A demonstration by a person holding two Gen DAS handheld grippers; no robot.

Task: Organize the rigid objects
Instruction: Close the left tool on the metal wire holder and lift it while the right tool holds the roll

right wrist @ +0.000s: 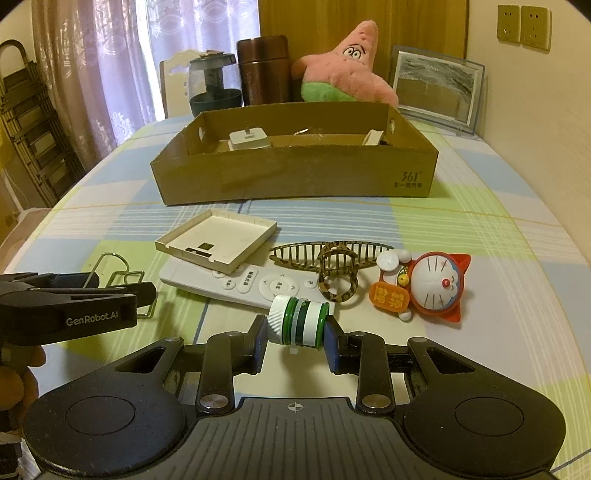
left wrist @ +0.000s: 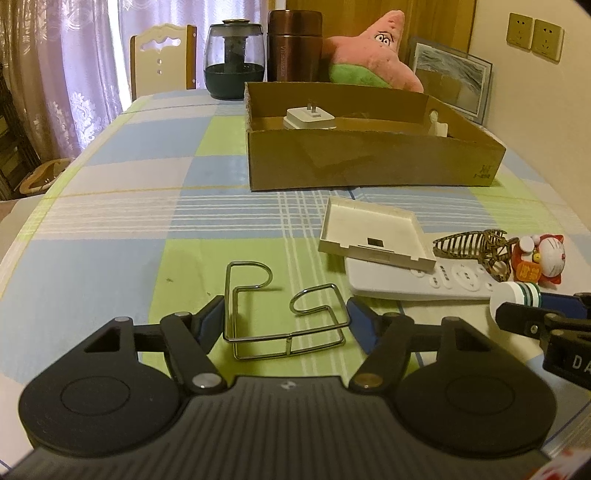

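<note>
Two grippers are seen over a table covered with one checked cloth (left wrist: 147, 206). The right gripper (right wrist: 295, 332) is clamped end to end on one small green-and-white bottle (right wrist: 297, 325), which is held lying on its side just above the cloth, close to the near edge of one white remote control (right wrist: 240, 282). The left gripper (left wrist: 286, 319) is held partly open, its two blue pads set on either side of one bent wire rack (left wrist: 284, 314) that rests on the cloth; the left pad is seen at or very near the wire, the right pad (left wrist: 360, 317) just beside it, and firm contact cannot be told.

On the remote, one shallow cream plastic tray (right wrist: 218, 240) is partly laid. Beside these, one brown patterned hair claw (right wrist: 332, 266) and one red-and-white cat figurine (right wrist: 432, 286) are found, touching or nearly so.

Farther back, one open cardboard box (right wrist: 295, 177) is placed, in which one white plug adapter (right wrist: 249, 140) and at least one other pale item (right wrist: 373, 138) are seen. Behind the box, one glass teapot (right wrist: 214, 85), one brown flask (right wrist: 264, 70), one pink star plush (right wrist: 343, 70) and one framed picture (right wrist: 436, 88) are lined up. Two wall sockets (right wrist: 522, 26) are mounted above.
</note>
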